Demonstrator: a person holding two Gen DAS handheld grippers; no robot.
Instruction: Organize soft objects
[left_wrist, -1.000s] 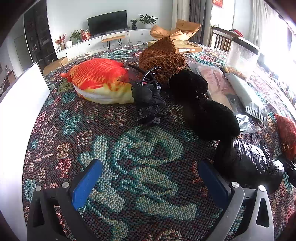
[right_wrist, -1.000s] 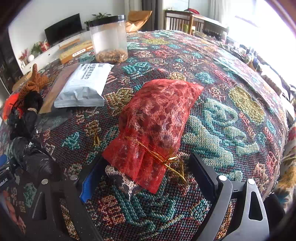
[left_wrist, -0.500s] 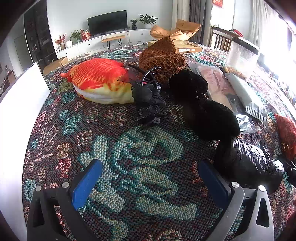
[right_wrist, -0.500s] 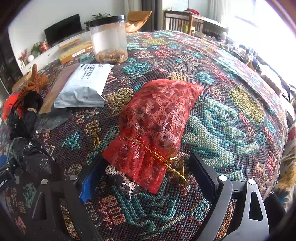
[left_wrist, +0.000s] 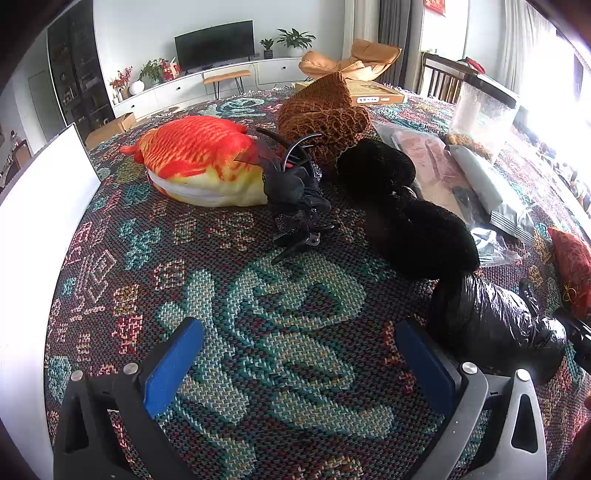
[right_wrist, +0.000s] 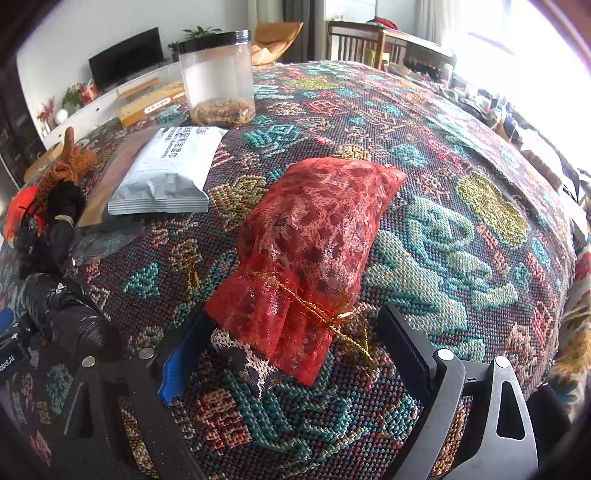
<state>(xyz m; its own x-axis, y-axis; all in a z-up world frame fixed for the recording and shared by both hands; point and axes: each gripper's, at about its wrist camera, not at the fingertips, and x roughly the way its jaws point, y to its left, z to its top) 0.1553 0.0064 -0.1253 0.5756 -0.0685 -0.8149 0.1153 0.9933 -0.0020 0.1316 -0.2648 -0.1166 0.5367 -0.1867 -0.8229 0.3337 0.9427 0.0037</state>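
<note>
A red mesh drawstring pouch (right_wrist: 314, 240) lies on the patterned woven cloth (right_wrist: 461, 229), its tied gold-cord end and a patterned fabric piece (right_wrist: 243, 363) sitting between the open fingers of my right gripper (right_wrist: 295, 354). In the left wrist view an orange plush fish (left_wrist: 199, 162), a black lace hair accessory (left_wrist: 295, 199), a brown knitted item (left_wrist: 325, 114), a black fuzzy item (left_wrist: 399, 210) and a black plastic bag (left_wrist: 491, 321) lie ahead. My left gripper (left_wrist: 299, 358) is open over bare cloth, with the plastic bag just beyond its right finger.
A clear jar with a black lid (right_wrist: 218, 77), a grey sealed packet (right_wrist: 170, 173) and a flat cardboard box (right_wrist: 151, 103) sit further back. A white board (left_wrist: 33, 206) stands at the left table edge. The pouch's red corner (left_wrist: 572, 266) shows at far right.
</note>
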